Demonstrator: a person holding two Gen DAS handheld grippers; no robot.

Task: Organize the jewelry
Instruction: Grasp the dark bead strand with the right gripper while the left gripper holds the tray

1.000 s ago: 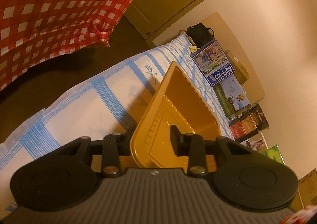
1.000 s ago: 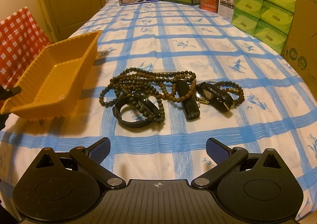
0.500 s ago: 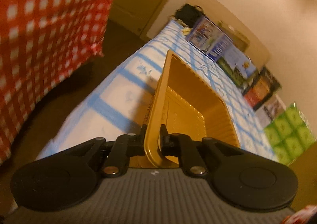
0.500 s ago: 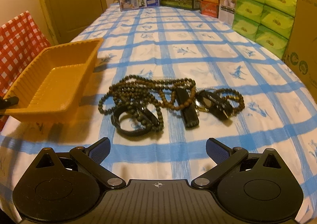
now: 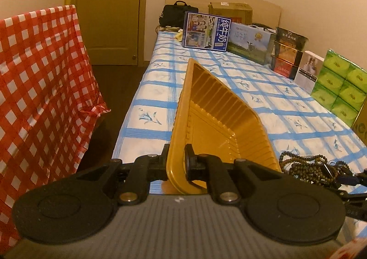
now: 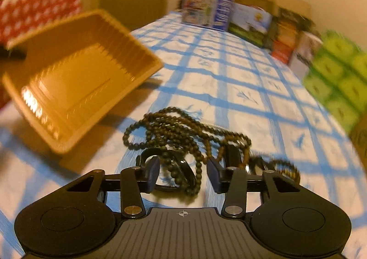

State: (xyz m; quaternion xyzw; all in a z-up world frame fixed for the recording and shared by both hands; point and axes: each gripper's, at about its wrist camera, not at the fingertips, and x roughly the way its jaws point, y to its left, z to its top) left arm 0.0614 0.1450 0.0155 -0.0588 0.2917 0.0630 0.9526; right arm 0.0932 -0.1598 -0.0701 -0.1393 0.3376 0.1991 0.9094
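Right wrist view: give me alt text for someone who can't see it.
The open right claw sits low over a tangled pile of dark bead strings and a black bracelet on a blue-checked tablecloth. To the left, an empty orange tray is tilted toward the pile. The picture is motion-blurred.

Mustard-yellow ribbed tray (image 5: 213,119) on a tabletop (image 5: 286,107) covered in white cloth with blue checks and small blue flowers. Dark brown beads (image 6: 183,130) at 5 o'clock. Red-and-white gingham cloth (image 5: 39,89) at 9 o'clock. Lime-green packs (image 5: 341,84) at 3 o'clock.
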